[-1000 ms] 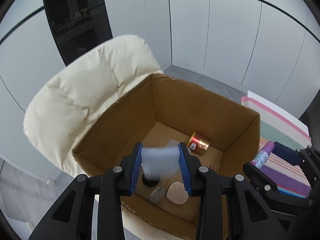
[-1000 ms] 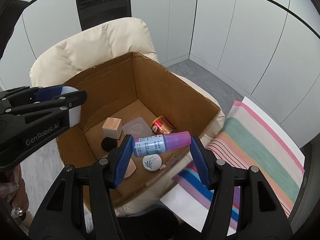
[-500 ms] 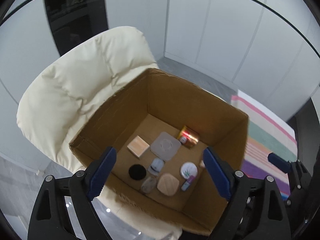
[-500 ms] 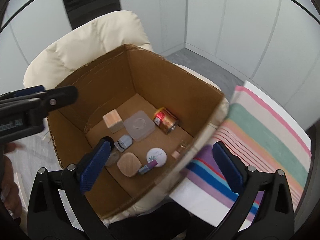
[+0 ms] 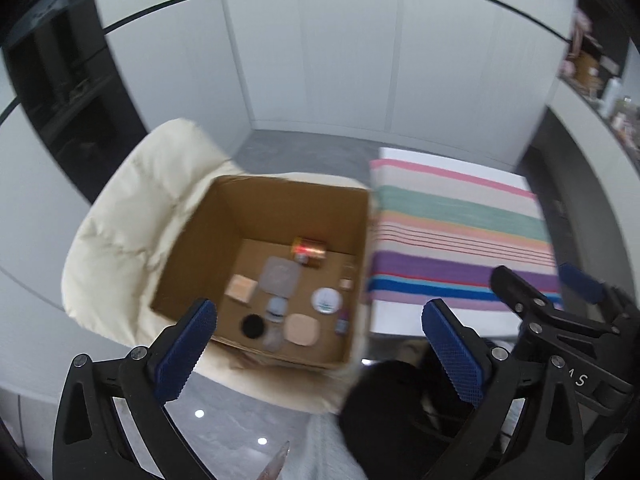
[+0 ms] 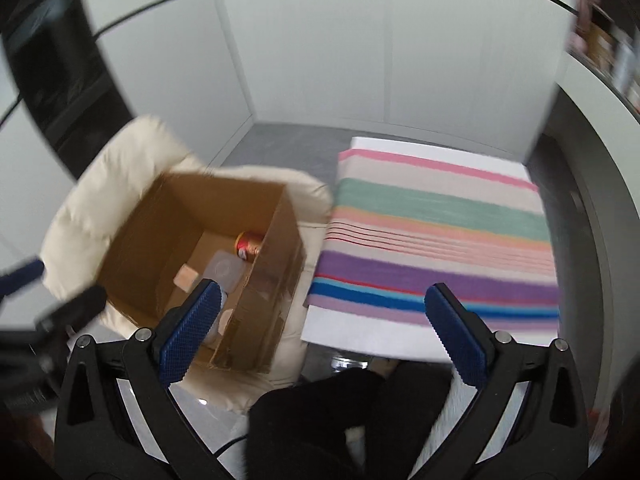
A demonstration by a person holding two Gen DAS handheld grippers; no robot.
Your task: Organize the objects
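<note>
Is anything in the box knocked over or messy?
Mostly tidy. The gold can lies on its side at the back of the cardboard box, and a small purple-capped bottle lies flat near the front wall. Nothing looks spilled or broken.
</note>
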